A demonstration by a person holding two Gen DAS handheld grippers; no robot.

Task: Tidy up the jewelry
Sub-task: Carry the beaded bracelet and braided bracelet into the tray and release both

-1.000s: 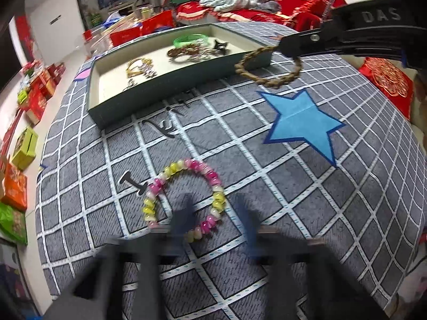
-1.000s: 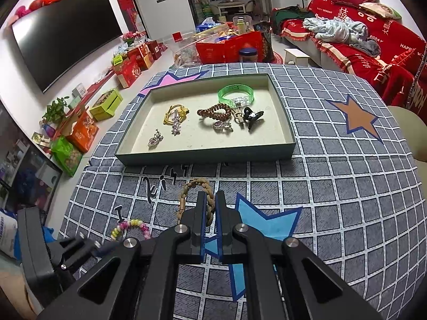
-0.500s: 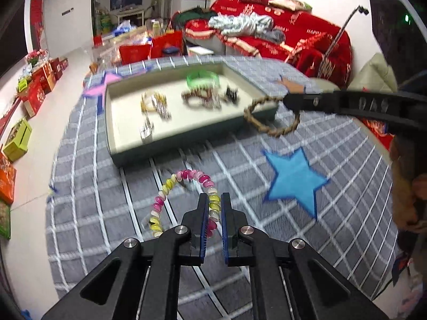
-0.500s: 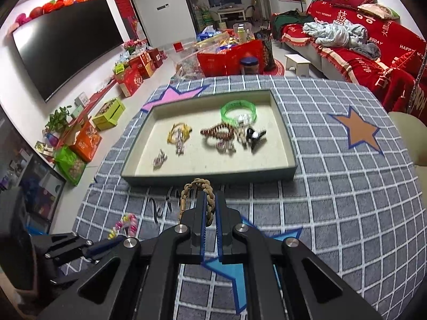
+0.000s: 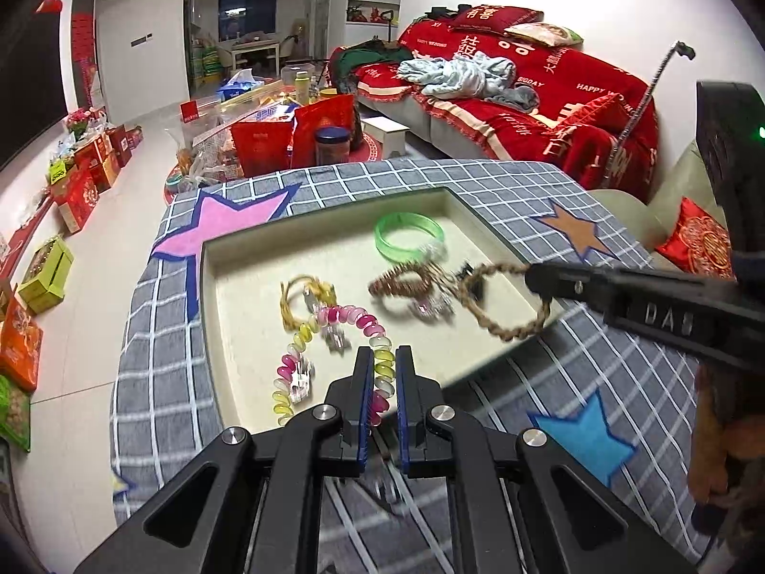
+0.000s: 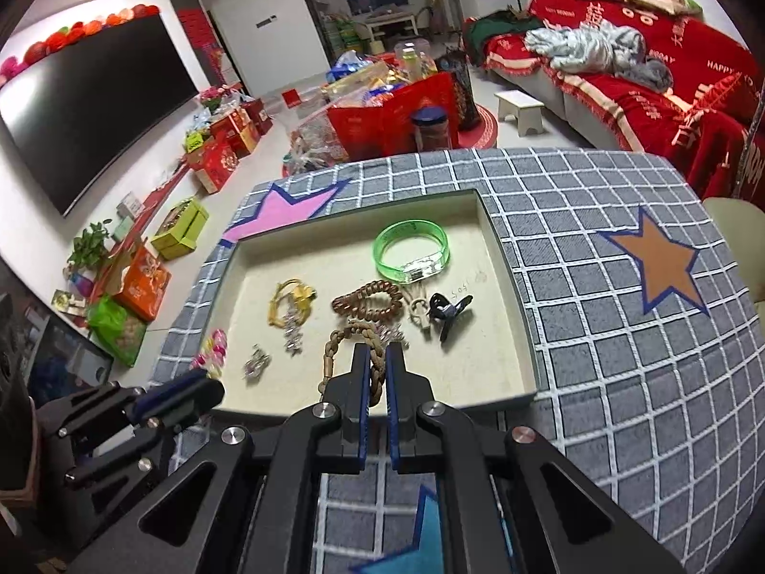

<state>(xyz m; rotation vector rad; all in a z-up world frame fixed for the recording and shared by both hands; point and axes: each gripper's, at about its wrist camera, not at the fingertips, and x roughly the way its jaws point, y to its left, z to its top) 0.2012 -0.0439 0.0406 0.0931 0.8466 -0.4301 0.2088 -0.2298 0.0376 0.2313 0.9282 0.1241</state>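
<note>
Two bracelets are in the air over the tray [image 5: 210, 287], one in each tool.

Left wrist view: the left gripper [image 5: 381, 373] has its tongs pressed together on the pastel bead bracelet [image 5: 334, 330], pinched at one side of the loop, the rest hanging forward over the tray's near-left part, above the yellow bracelet [image 5: 301, 296]. The right gripper [image 5: 535, 282] comes in from the right edge, its braided cord bracelet [image 5: 502, 306] dangling over the tray's near-right corner. A green bangle [image 5: 409, 237] lies toward the far-right corner, and a brown bead bracelet [image 5: 406, 284] sits mid-tray.

Right wrist view: the right gripper [image 6: 377, 373] has its tongs clamped on the braided cord bracelet [image 6: 354, 339], which droops leftward above the tray's [image 6: 507, 258] near edge. This view shows sharply what the other blurs: a black hair clip [image 6: 447, 313] beside the brown bead bracelet [image 6: 368, 299], and a small silvery charm [image 6: 256, 361] near the left side. The bead bracelet [image 6: 213, 349] is only a sliver past the left gripper [image 6: 210, 387] here; the left view alone shows that grip.

Both loops look light and limp. The beads are probably smooth and apt to slip or roll, so pinching across a bead is best. The cord looks soft and grippy; any point on the braid should hold.
</note>
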